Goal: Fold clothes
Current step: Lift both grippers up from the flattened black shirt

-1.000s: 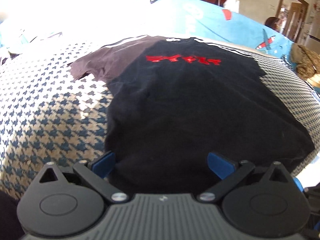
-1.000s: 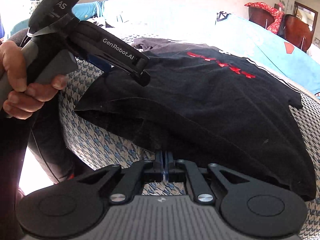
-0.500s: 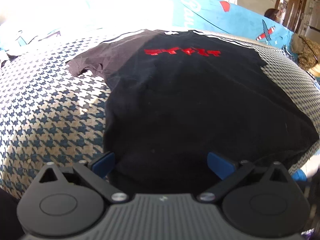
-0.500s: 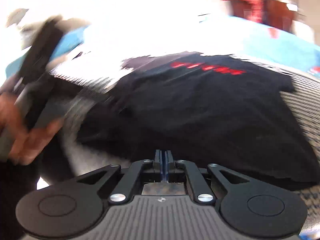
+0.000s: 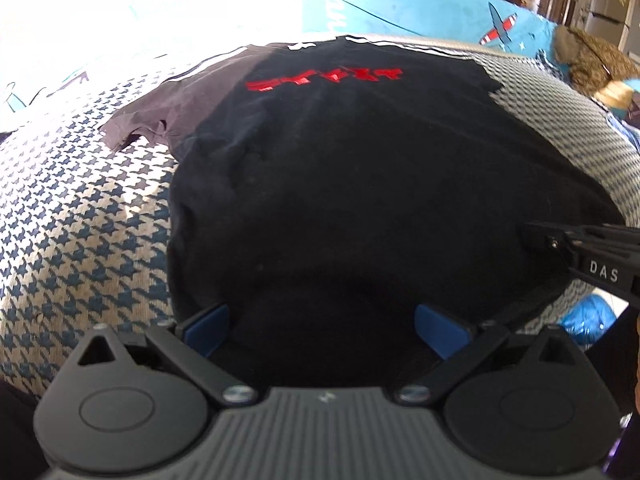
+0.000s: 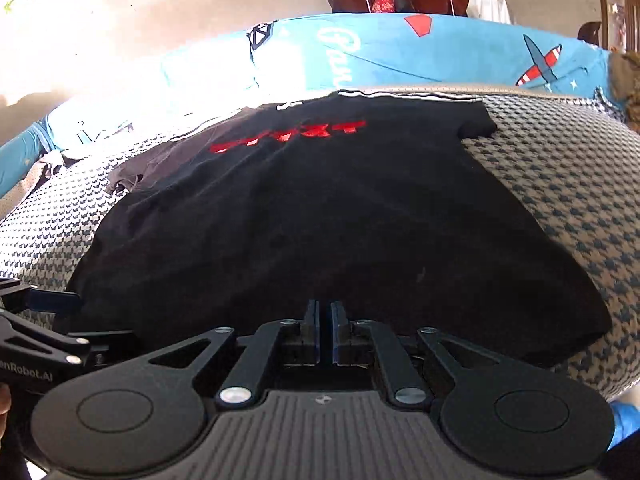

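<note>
— Two grippers are seen at the near hem of one black T-shirt (image 5: 360,184). How are the jaws of the left gripper (image 5: 322,330) set?

— They are spread wide, the blue pads (image 5: 206,326) held well apart, and nothing is gripped. The near edge of the shirt is seen between and just ahead of them.

— And the right gripper (image 6: 325,330)?

— Its pads are drawn almost together, with only a narrow slit left between. The hem of the shirt lies right at the tips, but whether cloth is pinched there cannot be told.

— Where is the shirt placed relative to the jaws?

— It is spread flat on a houndstooth-patterned cover (image 5: 80,216), stretching away ahead of both pairs of jaws. The red lettering (image 6: 288,136) is found far ahead, near the collar end. One short sleeve (image 5: 140,124) is laid out ahead and to the left of the left jaws; the other sleeve (image 6: 476,124) is seen ahead and to the right of the right jaws.

— Is each gripper caught by the other camera?

— Yes. The right one enters the left wrist view from the right edge, over the shirt's near right corner. The left one is seen at the lower left of the right wrist view, one blue pad at the shirt's near left corner.

— What lies beyond the shirt?

— A blue sheet printed with aeroplanes (image 6: 440,52) is seen farther ahead.
</note>
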Action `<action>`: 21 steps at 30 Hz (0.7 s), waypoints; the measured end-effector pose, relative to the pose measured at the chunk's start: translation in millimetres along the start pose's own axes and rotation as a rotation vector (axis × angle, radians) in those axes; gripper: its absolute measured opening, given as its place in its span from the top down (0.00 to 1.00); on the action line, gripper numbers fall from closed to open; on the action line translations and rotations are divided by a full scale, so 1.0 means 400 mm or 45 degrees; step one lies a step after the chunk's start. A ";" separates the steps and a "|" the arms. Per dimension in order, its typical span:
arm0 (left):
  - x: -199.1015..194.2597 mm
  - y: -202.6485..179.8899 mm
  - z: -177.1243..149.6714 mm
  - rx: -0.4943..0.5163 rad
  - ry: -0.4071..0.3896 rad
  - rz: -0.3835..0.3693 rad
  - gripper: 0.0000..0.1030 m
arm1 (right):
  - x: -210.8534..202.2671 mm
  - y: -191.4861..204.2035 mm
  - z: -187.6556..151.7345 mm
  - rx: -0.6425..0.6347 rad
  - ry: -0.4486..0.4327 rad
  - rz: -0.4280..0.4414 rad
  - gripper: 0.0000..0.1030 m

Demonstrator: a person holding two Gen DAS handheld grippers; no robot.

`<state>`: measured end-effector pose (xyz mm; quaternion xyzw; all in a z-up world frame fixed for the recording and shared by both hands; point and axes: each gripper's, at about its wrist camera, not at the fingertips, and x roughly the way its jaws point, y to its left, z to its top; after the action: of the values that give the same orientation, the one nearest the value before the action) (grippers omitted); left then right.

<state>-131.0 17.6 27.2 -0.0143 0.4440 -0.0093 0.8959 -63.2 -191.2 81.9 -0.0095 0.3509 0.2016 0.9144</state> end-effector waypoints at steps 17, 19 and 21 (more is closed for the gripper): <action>-0.010 -0.031 -0.024 0.046 0.033 0.008 0.00 | -0.021 -0.019 -0.041 0.045 0.176 0.060 0.81; -0.010 -0.033 -0.025 0.048 0.037 0.006 0.00 | -0.023 -0.014 -0.045 0.031 0.188 0.053 0.79; -0.010 -0.032 -0.025 0.044 0.041 -0.001 0.00 | -0.024 -0.012 -0.049 0.025 0.207 0.054 0.78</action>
<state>-141.5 4.5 25.0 0.0012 0.4582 -0.0176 0.8887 -80.3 -202.2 72.8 -0.0096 0.4260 0.2159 0.8785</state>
